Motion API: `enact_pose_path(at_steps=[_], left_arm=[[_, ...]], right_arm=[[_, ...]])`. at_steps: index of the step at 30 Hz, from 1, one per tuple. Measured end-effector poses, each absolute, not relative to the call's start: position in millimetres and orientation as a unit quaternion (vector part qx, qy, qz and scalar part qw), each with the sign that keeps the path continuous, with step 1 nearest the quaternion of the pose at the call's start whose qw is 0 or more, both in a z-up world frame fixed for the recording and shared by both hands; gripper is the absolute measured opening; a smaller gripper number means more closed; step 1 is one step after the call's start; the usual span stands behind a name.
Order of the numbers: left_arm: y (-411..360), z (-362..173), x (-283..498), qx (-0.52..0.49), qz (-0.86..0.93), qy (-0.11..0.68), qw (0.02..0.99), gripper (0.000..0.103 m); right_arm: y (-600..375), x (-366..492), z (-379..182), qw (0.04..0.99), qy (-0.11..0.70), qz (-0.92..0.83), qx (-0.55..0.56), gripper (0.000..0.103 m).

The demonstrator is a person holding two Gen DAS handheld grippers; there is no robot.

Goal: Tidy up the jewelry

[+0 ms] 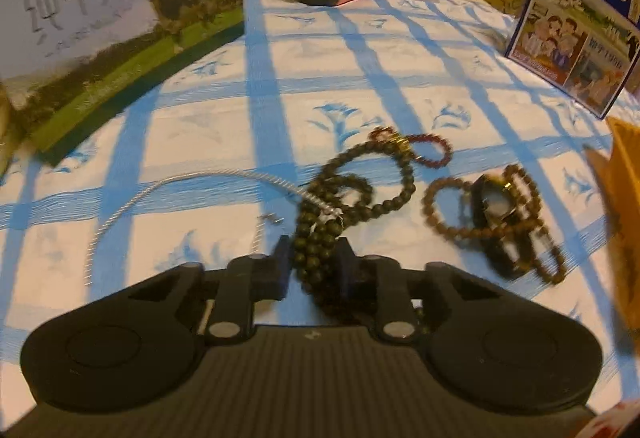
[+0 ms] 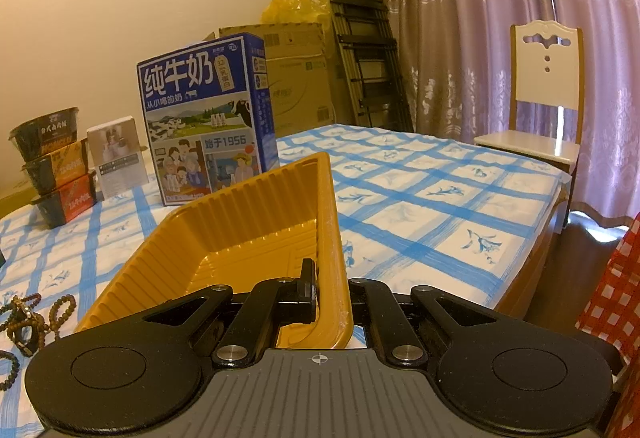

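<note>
My left gripper is shut on a long dark green bead necklace, whose loops trail forward over the blue-checked tablecloth. A silver chain lies to its left, touching it. A small red bead bracelet lies beyond. A brown bead bracelet tangled with a black watch lies to the right. My right gripper is shut on the right wall of an empty orange plastic tray and holds it tilted. The tray's edge also shows in the left wrist view.
A large milk carton box stands at the left. A blue milk box stands at the back. Stacked noodle bowls and a small white box stand beyond. A white chair is past the table's far end.
</note>
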State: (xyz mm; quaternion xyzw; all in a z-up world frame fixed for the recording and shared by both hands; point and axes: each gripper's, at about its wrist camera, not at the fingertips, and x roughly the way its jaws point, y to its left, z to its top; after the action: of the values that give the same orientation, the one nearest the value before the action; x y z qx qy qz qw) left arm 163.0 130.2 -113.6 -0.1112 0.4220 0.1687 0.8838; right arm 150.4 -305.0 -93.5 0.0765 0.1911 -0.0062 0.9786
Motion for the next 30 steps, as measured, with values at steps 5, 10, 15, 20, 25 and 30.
enact_pose_path(at_steps=[5, 10, 15, 20, 25, 30], left_arm=[[135, -114, 148, -0.090, 0.170, 0.429, 0.883, 0.023], [136, -113, 154, -0.062, 0.143, 0.441, 0.884, 0.008], [140, -86, 137, 0.007, 0.130, 0.453, 0.882, 0.007], [152, -57, 128, 0.092, 0.145, 0.483, 0.859, 0.007], [159, -31, 124, 0.146, 0.167, 0.491, 0.842, 0.007], [151, 17, 110, 0.152, 0.161, 0.440, 0.870, 0.008]], right_arm=[[-305, 151, -94, 0.978, 0.192, -0.007, 0.077, 0.005], [-305, 151, -93, 0.978, 0.192, -0.006, 0.076, 0.005], [-306, 150, -93, 0.979, 0.190, -0.005, 0.079, 0.005], [-306, 150, -93, 0.979, 0.189, -0.003, 0.080, 0.005], [-306, 149, -89, 0.979, 0.187, -0.002, 0.084, 0.006], [-306, 150, -88, 0.979, 0.187, -0.001, 0.085, 0.006]])
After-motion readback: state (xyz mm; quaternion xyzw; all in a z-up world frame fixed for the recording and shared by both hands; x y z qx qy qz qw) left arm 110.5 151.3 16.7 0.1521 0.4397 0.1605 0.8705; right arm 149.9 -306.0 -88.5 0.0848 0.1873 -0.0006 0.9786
